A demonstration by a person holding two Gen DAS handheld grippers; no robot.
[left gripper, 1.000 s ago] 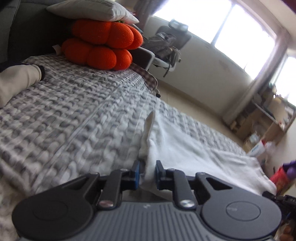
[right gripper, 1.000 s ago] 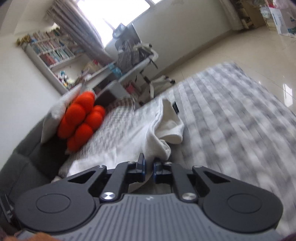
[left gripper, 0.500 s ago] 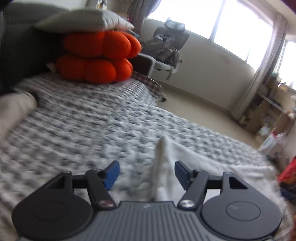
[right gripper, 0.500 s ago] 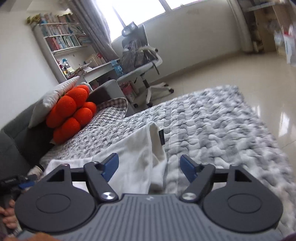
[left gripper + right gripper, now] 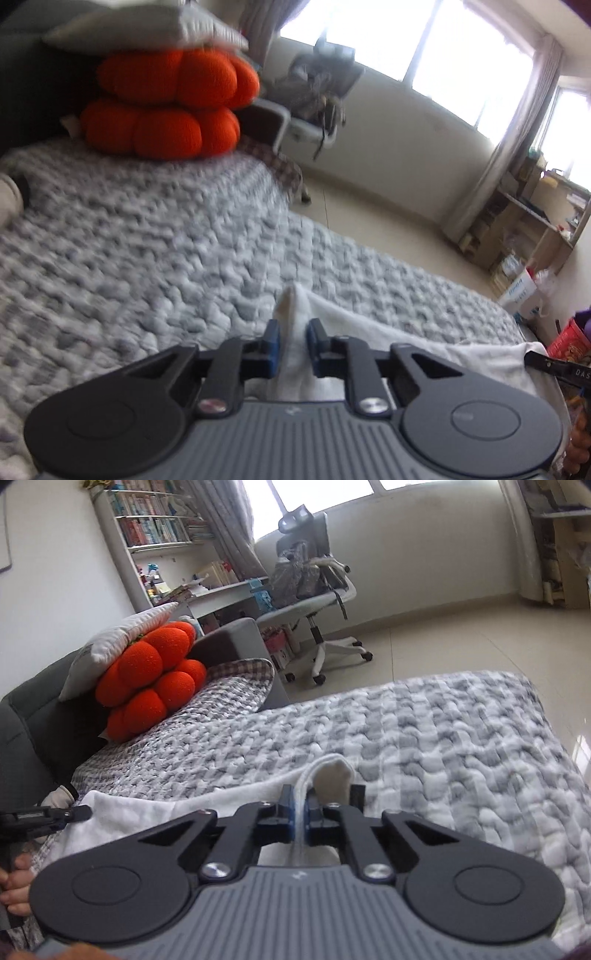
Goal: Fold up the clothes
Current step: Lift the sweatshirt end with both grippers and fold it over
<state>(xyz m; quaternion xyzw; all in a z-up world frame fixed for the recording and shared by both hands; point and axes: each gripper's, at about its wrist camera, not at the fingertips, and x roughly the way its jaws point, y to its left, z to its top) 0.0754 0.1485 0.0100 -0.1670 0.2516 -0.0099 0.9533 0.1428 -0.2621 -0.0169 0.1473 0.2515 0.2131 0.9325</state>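
A white garment (image 5: pixel 388 332) lies on the grey-and-white knitted blanket (image 5: pixel 147 258) of the bed. My left gripper (image 5: pixel 293 345) is shut on a bunched edge of the garment, which sticks up between its blue pads. My right gripper (image 5: pixel 301 806) is shut on another edge of the white garment (image 5: pixel 166 805), whose folded corner (image 5: pixel 332 775) rises just beyond the fingers. The left gripper's tip also shows in the right wrist view (image 5: pixel 74 814), at the garment's far left end.
Two orange pumpkin cushions (image 5: pixel 166 107) under a grey pillow (image 5: pixel 147 29) sit at the bed's head, as does a beige item (image 5: pixel 9 192). An office chair (image 5: pixel 314 590) stands on the tiled floor beyond the bed. Shelves (image 5: pixel 535 221) line the right wall.
Both grippers opened half a second ago and have now shut again on the white garment's edges. Both have also moved, and the garment lies flatter.
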